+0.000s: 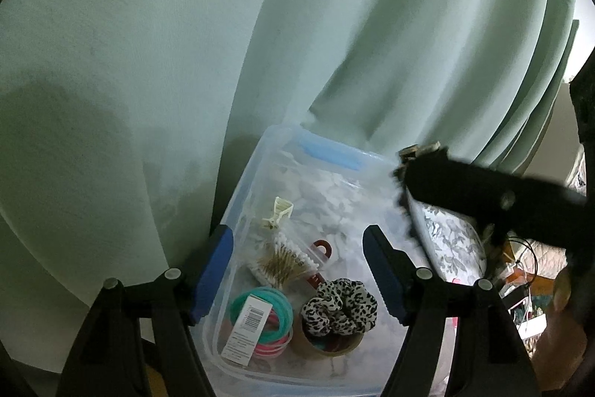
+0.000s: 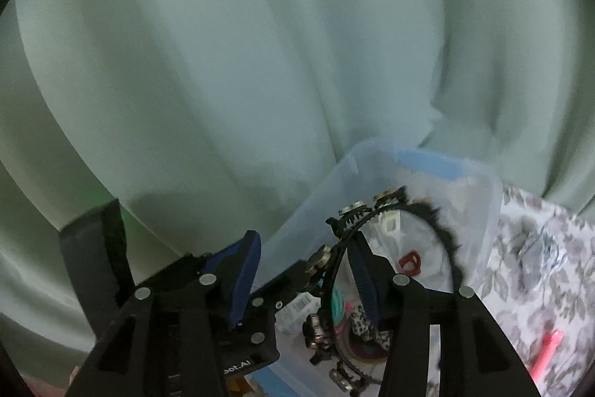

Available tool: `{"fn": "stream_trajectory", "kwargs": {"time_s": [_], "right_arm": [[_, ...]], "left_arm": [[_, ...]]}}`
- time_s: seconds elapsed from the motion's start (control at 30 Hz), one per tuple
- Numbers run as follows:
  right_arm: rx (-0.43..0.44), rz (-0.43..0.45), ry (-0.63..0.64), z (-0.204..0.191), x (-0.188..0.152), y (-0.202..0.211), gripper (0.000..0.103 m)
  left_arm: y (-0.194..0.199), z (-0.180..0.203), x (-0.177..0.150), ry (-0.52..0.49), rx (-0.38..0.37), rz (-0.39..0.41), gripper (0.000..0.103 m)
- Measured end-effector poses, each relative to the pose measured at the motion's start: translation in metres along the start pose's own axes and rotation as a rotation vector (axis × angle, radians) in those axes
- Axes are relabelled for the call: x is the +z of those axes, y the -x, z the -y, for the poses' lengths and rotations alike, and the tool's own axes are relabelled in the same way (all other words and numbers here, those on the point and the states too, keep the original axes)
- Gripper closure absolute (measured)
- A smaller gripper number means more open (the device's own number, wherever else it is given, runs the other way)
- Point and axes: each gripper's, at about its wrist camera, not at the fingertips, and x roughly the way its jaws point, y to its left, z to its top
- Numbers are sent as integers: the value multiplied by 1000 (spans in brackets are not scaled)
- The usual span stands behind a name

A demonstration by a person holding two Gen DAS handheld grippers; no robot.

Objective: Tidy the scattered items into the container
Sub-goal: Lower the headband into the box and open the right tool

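A clear plastic container with a blue lid clip holds a cream hair claw, a bag of cotton swabs, a red clip, a pack of teal and pink hair ties and a leopard scrunchie. My left gripper is open and empty above it. My right gripper is open over the container. A black headband with metal charms hangs against its right finger; it also shows in the left wrist view.
A pale green curtain hangs behind the container. The container sits on a grey floral cloth. A pink object lies on the cloth at the right. Cluttered items lie at the far right.
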Motion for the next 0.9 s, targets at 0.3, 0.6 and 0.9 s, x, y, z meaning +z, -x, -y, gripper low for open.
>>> {"fn": "stream_trajectory", "kwargs": {"time_s": [0.3, 0.6, 0.9], "right_arm": [[-43, -26, 0, 7, 0, -8, 47], [-59, -45, -21, 14, -9, -9, 47], [-78, -37, -64, 30, -21, 4, 47]], "left_arm": [[10, -4, 1, 6, 14, 5, 30], [-17, 10, 9, -21, -18, -5, 30], [-16, -2, 6, -56, -22, -5, 30]]}}
